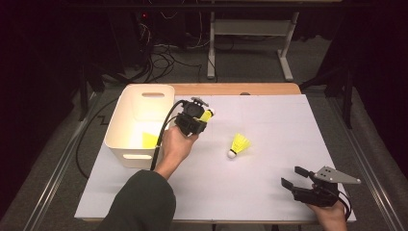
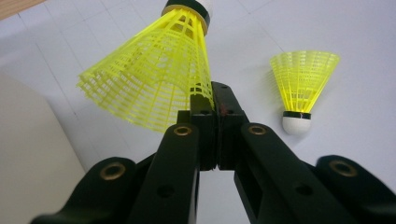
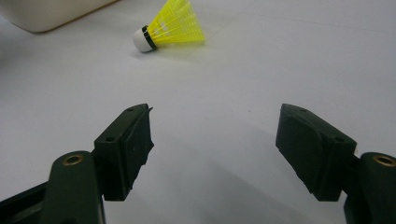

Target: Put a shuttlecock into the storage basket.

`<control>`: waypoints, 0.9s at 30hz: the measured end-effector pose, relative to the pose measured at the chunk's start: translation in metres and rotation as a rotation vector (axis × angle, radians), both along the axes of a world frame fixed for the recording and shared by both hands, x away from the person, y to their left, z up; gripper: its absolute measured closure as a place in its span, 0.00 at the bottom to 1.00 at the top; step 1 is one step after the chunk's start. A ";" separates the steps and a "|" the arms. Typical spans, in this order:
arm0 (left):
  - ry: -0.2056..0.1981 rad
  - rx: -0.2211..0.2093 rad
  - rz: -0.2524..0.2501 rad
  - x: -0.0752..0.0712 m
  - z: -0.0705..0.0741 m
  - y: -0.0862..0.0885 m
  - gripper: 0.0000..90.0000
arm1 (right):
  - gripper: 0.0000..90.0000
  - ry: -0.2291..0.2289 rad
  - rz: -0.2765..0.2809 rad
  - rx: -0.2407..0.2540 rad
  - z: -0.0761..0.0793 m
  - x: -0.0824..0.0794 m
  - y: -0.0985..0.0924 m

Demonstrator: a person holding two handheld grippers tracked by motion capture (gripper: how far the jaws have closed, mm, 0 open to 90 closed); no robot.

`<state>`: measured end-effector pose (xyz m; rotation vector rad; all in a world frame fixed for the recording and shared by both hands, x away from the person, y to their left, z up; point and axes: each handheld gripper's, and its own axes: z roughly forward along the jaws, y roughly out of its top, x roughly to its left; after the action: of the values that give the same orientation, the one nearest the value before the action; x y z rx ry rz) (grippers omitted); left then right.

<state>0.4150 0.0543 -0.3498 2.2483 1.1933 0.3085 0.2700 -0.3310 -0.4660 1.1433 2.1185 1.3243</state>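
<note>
One shuttlecock pinched in left gripper | beside bin

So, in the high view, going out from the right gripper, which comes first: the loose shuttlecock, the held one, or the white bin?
From the right gripper, at bottom right:
1. Loose shuttlecock, mid-table.
2. Held shuttlecock, in the left gripper, farther up-left.
3. White bin, at the left edge.
</note>
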 end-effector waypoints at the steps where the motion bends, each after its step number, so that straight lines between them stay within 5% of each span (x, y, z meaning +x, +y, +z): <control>1: 0.000 0.001 0.000 0.000 0.000 0.000 0.99 | 0.30 0.000 0.000 0.000 0.000 0.000 0.000; 27: -0.009 0.005 -0.009 0.000 0.015 0.007 0.99 | 0.30 0.001 0.001 0.000 0.000 0.000 0.000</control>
<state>0.4152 0.0610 -0.3343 2.2535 1.1793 0.3176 0.2701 -0.3307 -0.4662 1.1437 2.1200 1.3243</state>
